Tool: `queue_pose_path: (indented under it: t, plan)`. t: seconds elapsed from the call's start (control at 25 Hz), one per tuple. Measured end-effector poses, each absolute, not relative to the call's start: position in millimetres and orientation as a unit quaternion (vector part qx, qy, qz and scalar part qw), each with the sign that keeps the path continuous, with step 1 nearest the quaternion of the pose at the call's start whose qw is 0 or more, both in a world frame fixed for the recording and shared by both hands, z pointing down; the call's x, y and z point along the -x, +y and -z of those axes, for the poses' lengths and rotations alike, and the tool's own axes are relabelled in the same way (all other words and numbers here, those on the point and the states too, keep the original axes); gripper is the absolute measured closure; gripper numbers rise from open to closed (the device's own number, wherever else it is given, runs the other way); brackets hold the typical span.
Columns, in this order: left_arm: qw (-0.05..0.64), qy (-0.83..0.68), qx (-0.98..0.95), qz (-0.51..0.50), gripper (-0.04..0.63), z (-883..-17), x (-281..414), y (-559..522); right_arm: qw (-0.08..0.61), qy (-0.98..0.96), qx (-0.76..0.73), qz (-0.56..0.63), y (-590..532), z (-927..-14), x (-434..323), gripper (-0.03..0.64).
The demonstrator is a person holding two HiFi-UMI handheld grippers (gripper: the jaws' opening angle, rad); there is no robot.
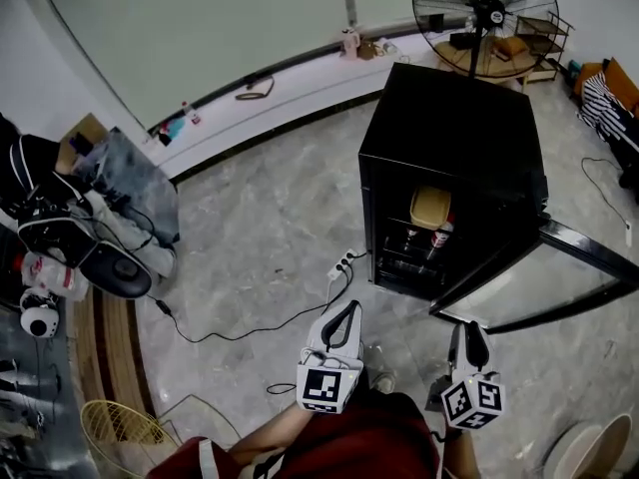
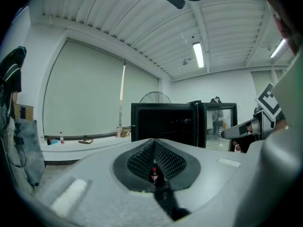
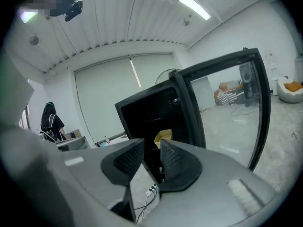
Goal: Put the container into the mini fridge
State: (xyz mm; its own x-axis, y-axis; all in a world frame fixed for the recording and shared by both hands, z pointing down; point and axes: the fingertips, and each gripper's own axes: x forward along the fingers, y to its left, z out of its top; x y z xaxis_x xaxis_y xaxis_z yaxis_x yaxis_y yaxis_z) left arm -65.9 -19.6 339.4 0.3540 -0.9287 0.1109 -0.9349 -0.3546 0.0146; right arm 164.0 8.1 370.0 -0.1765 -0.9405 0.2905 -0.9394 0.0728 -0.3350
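Container of pale yellow plastic, box-shaped with a flat lid [image 1: 430, 208], sits on the upper shelf inside the black cube-shaped mini fridge [image 1: 454, 128]. It is fully inside the cabinet and free of both tools. On the shelf below the container stand dark bottles with red labels [image 1: 441, 236]. The fridge's black-framed glass door [image 1: 544, 279] is swung wide open toward the right of the head view.

The right gripper [image 3: 152, 155] is held in front of the open fridge. Its two dark ribbed pads stand clearly apart with nothing between them, and the yellow box shows beyond that gap, well away. The left gripper [image 2: 155, 151] is level beside it, with its ribbed pads pressed together along one seam and nothing in its grip. Both are held out from the person's dark red garment [image 1: 359, 437] at the bottom of the head view.

On the grey marbled tile floor [image 1: 270, 218], just left of the fridge's front corner, lies a white power strip [image 1: 342, 264] with a black cable [image 1: 240, 332] trailing away to the left. A black round standing fan [image 1: 486, 13] rises behind the fridge, and a pale wire basket [image 1: 115, 432] sits at the lower left.
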Motion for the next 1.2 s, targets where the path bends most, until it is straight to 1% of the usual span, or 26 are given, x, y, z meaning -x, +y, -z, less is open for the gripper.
queue_pose_path:
  t: [0.2,0.32,0.44,0.68,0.84,1.2]
  plan:
    - [0.014,-0.569,-0.822,-0.022,0.591,-307.1,69.4,-12.5,-0.019,0.760,0.629,0.163,8.8,-335.3,-150.6,0.515]
    - [-0.019,-0.573,-0.819,-0.023,0.591,-292.3,70.3,-11.1,-0.030,0.775,0.626,0.089,7.0,-303.0,-142.1,0.515]
    - [-0.025,-0.578,-0.816,-0.002,0.591,-276.2,72.7,-10.9,-0.032,0.778,0.627,0.015,5.0,-270.7,-137.4,0.515]
    - [-0.064,-0.586,-0.807,0.037,0.591,-228.6,79.5,-6.6,-0.031,0.767,0.632,-0.109,10.7,-221.0,-131.1,0.518]
    - [-0.091,-0.584,-0.805,0.046,0.591,-211.7,75.4,-1.7,-0.024,0.761,0.633,-0.139,16.8,-208.4,-131.1,0.518]
    - [-0.087,-0.580,-0.808,0.047,0.591,-219.1,69.5,-1.6,-0.023,0.755,0.645,-0.116,15.8,-217.7,-145.0,0.534]
